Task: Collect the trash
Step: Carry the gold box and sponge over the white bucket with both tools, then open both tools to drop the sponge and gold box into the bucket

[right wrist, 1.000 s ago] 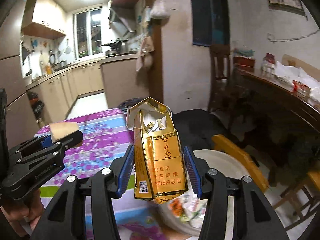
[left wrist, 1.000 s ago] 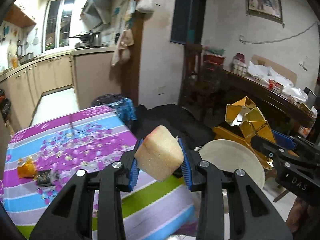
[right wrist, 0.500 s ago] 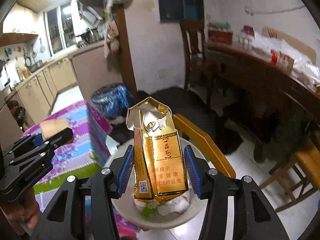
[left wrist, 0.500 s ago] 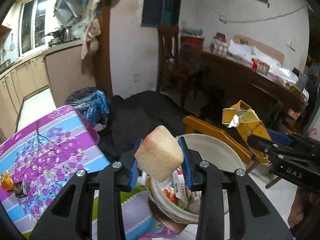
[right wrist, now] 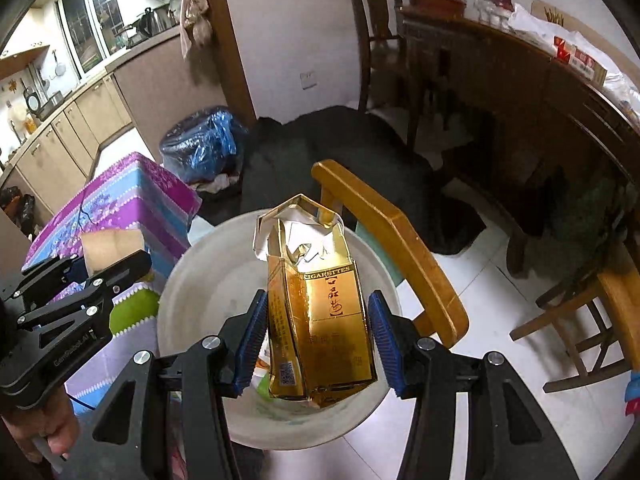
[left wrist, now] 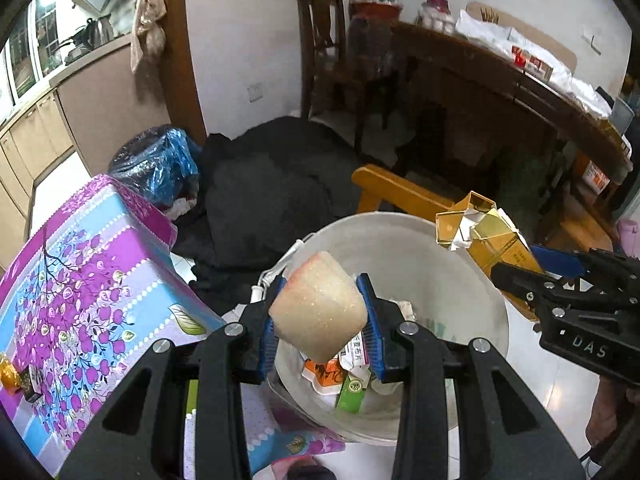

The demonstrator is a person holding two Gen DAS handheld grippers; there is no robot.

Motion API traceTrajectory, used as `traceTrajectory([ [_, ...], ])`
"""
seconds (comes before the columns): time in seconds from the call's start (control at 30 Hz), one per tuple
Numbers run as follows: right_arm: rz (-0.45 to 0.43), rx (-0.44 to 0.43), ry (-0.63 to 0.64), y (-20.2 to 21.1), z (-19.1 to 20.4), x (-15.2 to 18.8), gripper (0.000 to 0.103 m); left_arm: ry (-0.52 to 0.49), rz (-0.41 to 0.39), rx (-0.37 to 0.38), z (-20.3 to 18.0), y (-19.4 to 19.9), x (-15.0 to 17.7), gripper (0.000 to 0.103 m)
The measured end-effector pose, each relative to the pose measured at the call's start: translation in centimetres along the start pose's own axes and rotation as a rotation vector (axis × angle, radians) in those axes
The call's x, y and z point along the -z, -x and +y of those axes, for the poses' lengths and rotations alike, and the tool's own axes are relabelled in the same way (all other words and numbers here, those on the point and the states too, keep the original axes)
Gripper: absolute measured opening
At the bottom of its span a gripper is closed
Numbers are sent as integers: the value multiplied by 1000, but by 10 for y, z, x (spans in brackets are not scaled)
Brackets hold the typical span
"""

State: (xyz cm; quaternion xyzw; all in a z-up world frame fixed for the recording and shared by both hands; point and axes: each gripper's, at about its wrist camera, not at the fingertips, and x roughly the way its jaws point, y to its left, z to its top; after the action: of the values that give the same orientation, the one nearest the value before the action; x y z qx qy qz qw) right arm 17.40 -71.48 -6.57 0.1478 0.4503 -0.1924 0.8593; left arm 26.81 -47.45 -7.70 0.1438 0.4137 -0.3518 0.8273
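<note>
My left gripper (left wrist: pixel 320 320) clamps a soft, light sponge block (left wrist: pixel 318 312) mid-body above the bin (left wrist: pixel 472 280); my right gripper (right wrist: pixel 316 340) grasps a crushable cigarette pack (right wrist: pixel 320 320) by its sides.

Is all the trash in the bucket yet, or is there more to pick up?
Partly. Some wrappers already lie inside the round white bucket. In hand: the left gripper grips a pale sponge-like block above it, and the right gripper has a torn gold cigarette pack between its jaws. Left: dropping both, plus the small orange scrap on the purple flowered tablecloth.
</note>
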Motion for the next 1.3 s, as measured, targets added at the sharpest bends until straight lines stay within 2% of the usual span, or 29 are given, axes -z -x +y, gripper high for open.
traceTrajectory([
  [0.17,15,6,-6,-12,-5,0,52,1,59,1,1,-16,0,34],
  [0.67,24,4,4,-24,1,4,52,6,88,7,-2,-29,2,34],
  [0.83,25,-3,-9,-29,-4,5,55,6,108,9,-2,-35,3,36],
  [0.9,32,-19,-18,-32,-6,5,56,2,117,-2,-2,-38,4,43],
  [0.93,34,-23,-22,-33,-6,5,60,6,117,-3,-1,-39,4,56],
  [0.97,27,-16,-26,-33,-7,5,62,11,113,-5,1,-39,4,65],
  [1.3,11,-22,-43,-34,-10,8,63,11,108,-29,1,-38,6,68],
])
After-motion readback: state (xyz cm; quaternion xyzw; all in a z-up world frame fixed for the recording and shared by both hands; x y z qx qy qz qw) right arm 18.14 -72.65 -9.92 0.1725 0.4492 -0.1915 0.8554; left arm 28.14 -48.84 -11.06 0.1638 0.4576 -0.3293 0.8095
